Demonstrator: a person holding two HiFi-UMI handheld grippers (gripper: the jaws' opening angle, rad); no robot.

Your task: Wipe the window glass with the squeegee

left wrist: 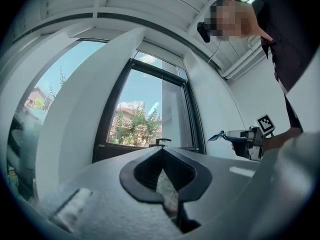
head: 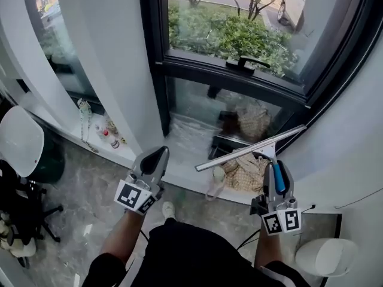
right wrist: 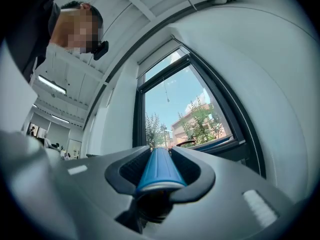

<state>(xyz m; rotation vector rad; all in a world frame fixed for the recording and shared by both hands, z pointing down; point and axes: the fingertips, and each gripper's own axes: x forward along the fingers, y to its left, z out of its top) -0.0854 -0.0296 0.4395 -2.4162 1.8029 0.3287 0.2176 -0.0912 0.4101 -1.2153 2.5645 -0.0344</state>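
Twisting threatens: the right hand-held gripper (head: 276, 167) pinches the round handle of the squeegee (head: 250, 148), which could roll when pressed on the window glass (head: 239, 34). Meanwhile the left hand-held gripper (head: 160, 153) is pressed together, empty.

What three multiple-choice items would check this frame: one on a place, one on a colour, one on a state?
1. Where is the squeegee's blade in the head view?
A. across the lower window pane
B. held behind the person's back
C. out of that view

2. What colour is the squeegee's handle?
A. red
B. blue
C. yellow

3. How do the jaws of the left gripper stand?
A. wide apart
B. clamped on the squeegee
C. together, with nothing gripped

Answers:
1 A: the blade slants in front of that pane.
2 B: blue shows between the jaws of the right gripper, which are shut on it.
3 C: the left gripper view shows the tips meeting on nothing.
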